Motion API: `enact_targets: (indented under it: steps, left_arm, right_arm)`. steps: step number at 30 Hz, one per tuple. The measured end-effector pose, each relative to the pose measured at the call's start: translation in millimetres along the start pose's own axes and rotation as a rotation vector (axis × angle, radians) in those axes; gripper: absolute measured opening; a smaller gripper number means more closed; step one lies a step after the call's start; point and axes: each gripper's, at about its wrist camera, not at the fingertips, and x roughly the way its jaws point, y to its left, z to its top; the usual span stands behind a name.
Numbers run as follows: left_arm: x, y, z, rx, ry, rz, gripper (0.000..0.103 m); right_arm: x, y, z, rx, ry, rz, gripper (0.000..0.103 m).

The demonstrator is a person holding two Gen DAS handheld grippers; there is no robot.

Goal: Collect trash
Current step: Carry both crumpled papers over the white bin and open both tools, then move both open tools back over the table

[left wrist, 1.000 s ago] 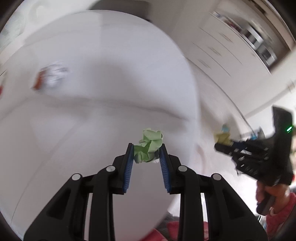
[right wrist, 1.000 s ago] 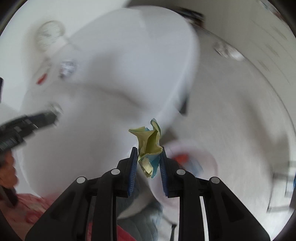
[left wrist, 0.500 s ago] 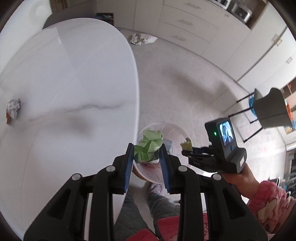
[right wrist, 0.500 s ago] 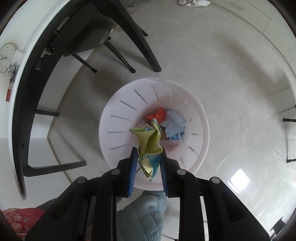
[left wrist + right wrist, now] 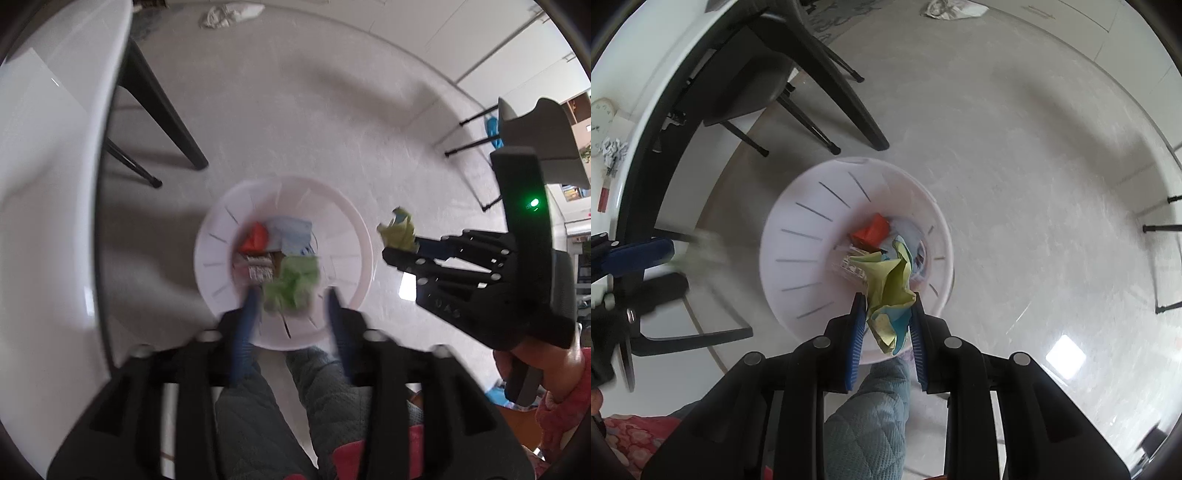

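Pale floor, white basket [image 5: 218, 258] below: left gripper [image 5: 291, 308] just opened, blurred green wad [image 5: 293, 282] loose between; right gripper [image 5: 888, 321] pinches yellow-green paper [image 5: 892, 282], upright.

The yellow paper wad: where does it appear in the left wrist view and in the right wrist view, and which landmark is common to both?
Left wrist view: the yellow wad is right of centre, in the right gripper, beside the bin's rim.
Right wrist view: the wad is just below centre, clamped between the blue pads, over the bin.
Shared landmark: the white bin on the floor, with a red scrap inside.
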Motion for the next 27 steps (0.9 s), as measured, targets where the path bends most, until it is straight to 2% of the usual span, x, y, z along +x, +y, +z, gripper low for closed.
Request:
enact_targets:
  steps: [1,3,8,11,13,17,19,20,21,22,24,27]
  left_arm:
    - [0,-1,-2,0.001,-0.005,0.012,0.058]
    - [-4,-5,-5,0.022,-0.021,0.019,0.061]
    - [-27,-21,-9,0.037,-0.058,0.046,0.076]
    - [-54,-24,-12,0.028,-0.119,0.046,0.083]
    - [-76,-24,-16,0.019,-0.17,0.064,0.092]
    - [-105,-17,-25,-0.014,-0.212,0.078,0.095]
    - [-112,-10,-28,-0.045,-0.213,0.077,0.095]
    - [-116,-5,-31,-0.067,-0.215,0.079,0.095]
    - [-117,-2,-33,-0.081,-0.216,0.085,0.095]
    - [-118,1,-35,-0.096,-0.216,0.095,0.095]
    - [-119,8,-38,-0.117,-0.215,0.106,0.095]
    - [-124,15,-45,-0.151,-0.226,0.11,0.095]
  right_arm:
    - [0,-1,-1,0.003,0.002,-0.003,0.024]
    - [-2,-3,-3,0.004,0.0,0.0,0.024]
    - [-4,0,-2,-0.005,-0.007,0.009,0.025]
    - [-1,7,-1,-0.015,-0.011,0.022,0.026]
    - [3,12,1,-0.021,-0.002,0.038,0.026]
    - [33,27,7,-0.044,0.049,0.058,0.026]
    - [51,34,7,-0.055,0.08,0.063,0.037]
    - [62,38,7,-0.051,0.1,0.069,0.057]
    - [69,40,7,-0.044,0.113,0.063,0.068]
    - [75,42,6,-0.039,0.118,0.054,0.074]
    - [81,47,4,-0.032,0.136,0.044,0.078]
    - [67,48,3,-0.009,0.124,0.038,0.083]
